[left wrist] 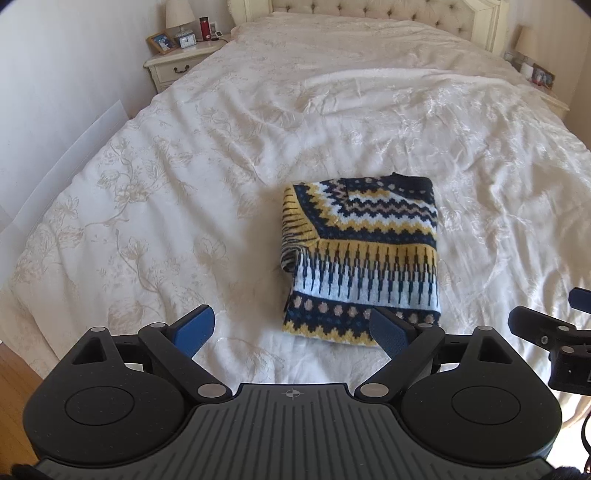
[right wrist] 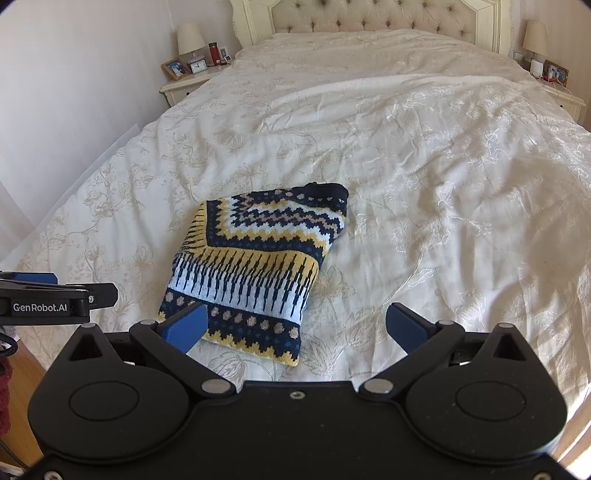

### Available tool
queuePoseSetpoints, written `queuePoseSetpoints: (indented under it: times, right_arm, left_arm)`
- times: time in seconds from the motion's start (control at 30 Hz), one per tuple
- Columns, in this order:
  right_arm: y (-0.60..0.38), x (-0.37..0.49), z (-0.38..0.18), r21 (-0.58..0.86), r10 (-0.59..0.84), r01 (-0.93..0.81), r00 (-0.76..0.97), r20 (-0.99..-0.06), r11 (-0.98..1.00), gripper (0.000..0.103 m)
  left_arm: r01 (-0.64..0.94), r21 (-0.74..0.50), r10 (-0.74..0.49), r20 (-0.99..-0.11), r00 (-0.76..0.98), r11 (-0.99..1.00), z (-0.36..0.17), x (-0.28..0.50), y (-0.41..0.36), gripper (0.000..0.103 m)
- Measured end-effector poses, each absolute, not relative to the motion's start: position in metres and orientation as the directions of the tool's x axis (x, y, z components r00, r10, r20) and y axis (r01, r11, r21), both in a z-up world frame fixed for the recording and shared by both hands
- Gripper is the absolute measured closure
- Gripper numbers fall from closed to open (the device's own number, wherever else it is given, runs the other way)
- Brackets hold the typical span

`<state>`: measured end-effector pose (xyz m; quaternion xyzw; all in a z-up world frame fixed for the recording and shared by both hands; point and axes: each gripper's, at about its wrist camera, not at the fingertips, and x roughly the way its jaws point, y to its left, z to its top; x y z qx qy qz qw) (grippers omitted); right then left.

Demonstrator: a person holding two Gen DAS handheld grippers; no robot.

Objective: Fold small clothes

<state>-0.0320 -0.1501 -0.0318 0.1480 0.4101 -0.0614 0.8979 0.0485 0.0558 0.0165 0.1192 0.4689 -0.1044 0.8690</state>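
Observation:
A small knitted sweater (left wrist: 364, 254) in navy, yellow and pale blue zigzags lies folded into a compact rectangle on the cream bedspread (left wrist: 184, 184). My left gripper (left wrist: 293, 330) hovers open just short of its near hem, blue pads spread wide, nothing between them. In the right wrist view the same sweater (right wrist: 258, 266) lies ahead and left of centre. My right gripper (right wrist: 299, 325) is open too, its left pad over the sweater's near-left corner and its right pad over bare bedspread (right wrist: 443, 203). Each gripper shows at the edge of the other's view.
A tufted headboard (right wrist: 369, 22) stands at the far end. Nightstands with lamps, frames and a clock flank the bed (left wrist: 177, 62) (right wrist: 554, 85). A wall runs along the left; wooden floor (left wrist: 14, 387) shows at the near-left corner.

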Motion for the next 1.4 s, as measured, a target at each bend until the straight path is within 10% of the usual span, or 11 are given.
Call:
queuePoseSetpoints:
  times: [1.4]
  right_arm:
    - [-0.153, -0.029, -0.041, 0.263, 0.031, 0.269, 0.642, -0.766, 0.927, 0.001]
  left_arm:
    - [0.282, 0.092, -0.058, -0.874, 0.483, 0.955, 0.003, 0.044, 0.057, 0.012]
